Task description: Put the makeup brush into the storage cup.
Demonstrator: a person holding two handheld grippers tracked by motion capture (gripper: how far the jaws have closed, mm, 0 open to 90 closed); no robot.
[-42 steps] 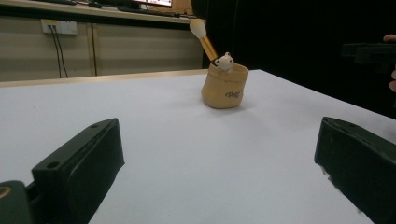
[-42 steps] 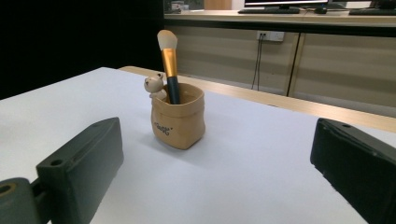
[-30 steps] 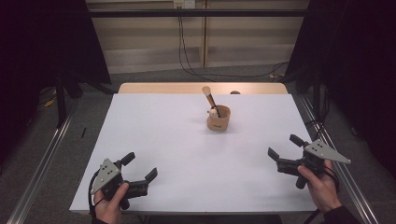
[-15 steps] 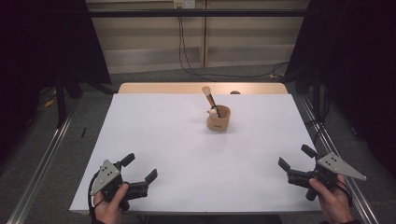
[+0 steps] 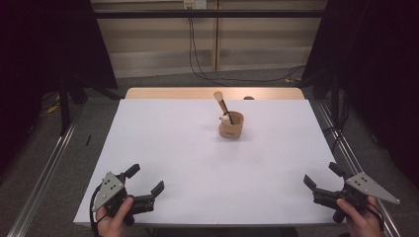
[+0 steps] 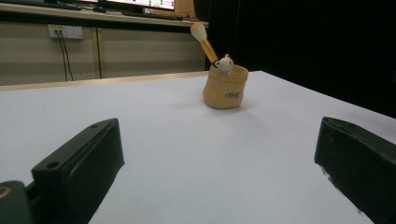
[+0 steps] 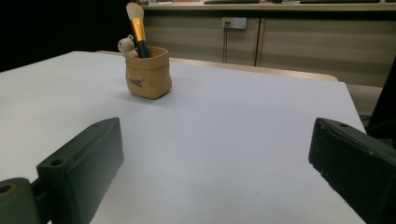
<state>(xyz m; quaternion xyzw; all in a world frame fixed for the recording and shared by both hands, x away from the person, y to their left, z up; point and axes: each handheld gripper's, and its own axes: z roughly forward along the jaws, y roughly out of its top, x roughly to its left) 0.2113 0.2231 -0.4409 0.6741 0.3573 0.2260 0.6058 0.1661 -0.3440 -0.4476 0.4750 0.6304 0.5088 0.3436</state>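
Centrally, toward the far half of the white table sheet [image 5: 197,163]: one tan sack-shaped fabric pot [image 5: 231,126], upright, holding a makeup brush with gold ferrule and pale bristles [image 5: 220,101] that leans toward the far left, and a small white bear figure [image 5: 226,119] at its rim.

Left gripper [image 5: 145,186]: black, two-jaw, held in a hand at the near left corner of the sheet; jaws spread wide, nothing between them. Pot well apart from it, ahead and to the right.

Right gripper [image 5: 323,176]: black, grey three-cornered plate on top, held at the near right corner; jaws likewise spread wide and empty. Pot well apart, ahead and to the left.

Surface: plain white sheet over a pale wooden tabletop [image 5: 173,93], whose far strip is uncovered. Room: grey floor, light panelled wall with a socket [image 5: 194,4] and hanging black cables [image 5: 191,42], dark curtains at both sides.

Edges: metal rails [image 5: 44,173] flank the table. Both grippers sit near the sheet's front edge; bare sheet lies between each gripper and the pot.
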